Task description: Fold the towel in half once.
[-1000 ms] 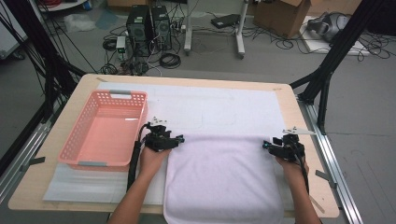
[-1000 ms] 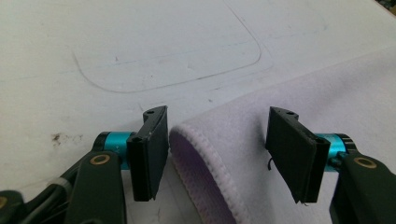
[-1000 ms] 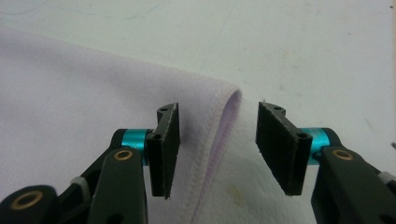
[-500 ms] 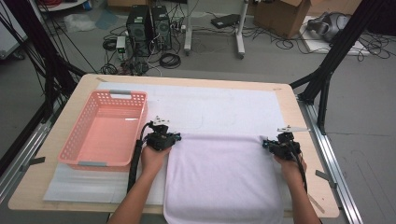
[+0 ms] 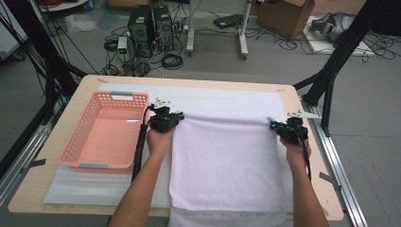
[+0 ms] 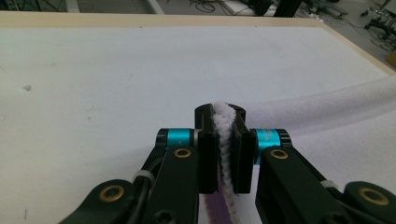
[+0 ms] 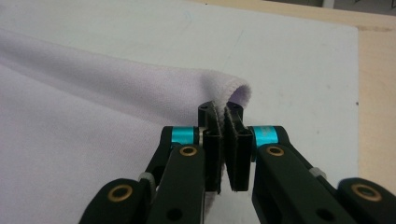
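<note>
A pale lilac towel [image 5: 224,161] lies spread on the white mat [image 5: 222,97] covering the bench [image 5: 302,101], its near edge hanging over the bench's near side. The left gripper [image 5: 166,119] has its fingers [image 6: 208,158] clamped on the towel's far left corner, the fluffy hem pinched upright between the pads in the left gripper view. The right gripper [image 5: 286,129] holds the far right corner the same way; in the right gripper view the hem curls over just past its fingers [image 7: 238,154].

Gripping both far corners at once keeps the far edge taut and straight between the hands, which suits a fold: the edge looks slightly raised and rolled, so it seems a lift is under way to carry that edge toward the near side. Even tension should keep the cloth from sagging or skewing.

A pink basket [image 5: 101,135] sits empty at the left, just beside the left hand, probably the place for the folded towel.
</note>
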Demonstrator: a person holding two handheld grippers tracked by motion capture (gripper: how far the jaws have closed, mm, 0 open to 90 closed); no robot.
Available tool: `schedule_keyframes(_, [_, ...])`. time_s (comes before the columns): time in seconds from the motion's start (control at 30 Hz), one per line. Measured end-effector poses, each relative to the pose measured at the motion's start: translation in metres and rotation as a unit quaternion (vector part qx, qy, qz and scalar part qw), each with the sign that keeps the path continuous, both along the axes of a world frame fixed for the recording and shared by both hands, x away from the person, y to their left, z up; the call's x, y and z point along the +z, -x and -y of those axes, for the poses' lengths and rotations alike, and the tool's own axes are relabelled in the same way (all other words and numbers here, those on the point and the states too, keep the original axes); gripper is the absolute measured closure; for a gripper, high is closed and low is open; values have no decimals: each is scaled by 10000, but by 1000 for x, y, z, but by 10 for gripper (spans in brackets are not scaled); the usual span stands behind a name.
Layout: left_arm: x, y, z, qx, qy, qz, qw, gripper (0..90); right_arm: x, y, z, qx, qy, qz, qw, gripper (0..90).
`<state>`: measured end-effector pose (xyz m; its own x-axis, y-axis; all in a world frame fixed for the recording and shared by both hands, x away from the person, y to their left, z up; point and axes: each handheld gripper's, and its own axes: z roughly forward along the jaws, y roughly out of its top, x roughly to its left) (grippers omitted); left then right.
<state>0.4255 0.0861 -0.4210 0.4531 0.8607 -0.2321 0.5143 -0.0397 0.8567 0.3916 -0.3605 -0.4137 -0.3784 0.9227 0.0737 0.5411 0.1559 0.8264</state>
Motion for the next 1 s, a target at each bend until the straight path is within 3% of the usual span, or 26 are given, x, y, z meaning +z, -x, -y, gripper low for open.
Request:
schedule_keyframes(0.1, [4,-12,3,-59,-139,2,9999,839,1,-11,-2,-70,122,1,9999,864])
schedule_keyframes(0.2, [8,-24,4,-28,-71,34,10000,839,-1,-22,-1,-130,82,-43,9999,863])
schedule_keyframes(0.27, [11,-33,6,-83,-184,19,9998,838,-2,-27,0,-207,-48,2,9998,863])
schedule_keyframes(0.33, [13,-39,7,-53,-113,83,9999,838,-3,-32,2,-263,-184,14,9995,863])
schedule_keyframes(0.43, [12,-43,8,-65,-60,109,9999,838,-2,-37,2,-279,-157,61,9995,863])
schedule_keyframes(0.5, [8,-44,8,-64,-3,-9,10000,830,-1,-39,2,-263,-96,121,9995,859])
schedule_keyframes(0.57, [4,-41,8,-6,148,-83,9999,744,-2,-40,0,-320,-94,106,9994,820])
schedule_keyframes(0.63, [1,-39,9,36,318,-313,9990,540,-4,-40,0,-474,-205,42,9987,648])
schedule_keyframes(0.67, [0,-36,9,3,286,-360,9989,496,-5,-40,0,-503,-292,-17,9983,618])
schedule_keyframes(0.73, [-3,-32,11,-48,138,-419,9990,467,-6,-39,-1,-486,-300,-96,9983,597])
schedule_keyframes(0.83, [-5,-23,12,-78,181,-356,9992,457,-3,-35,-5,-421,-289,-103,9986,589])
schedule_keyframes(0.93, [-8,-14,15,-250,96,-485,9985,430,0,-30,-10,-330,-225,-123,9991,586])
schedule_keyframes(1.0, [-9,-2,16,-271,139,-258,9992,452,0,-26,-11,-242,-141,-226,9994,586])
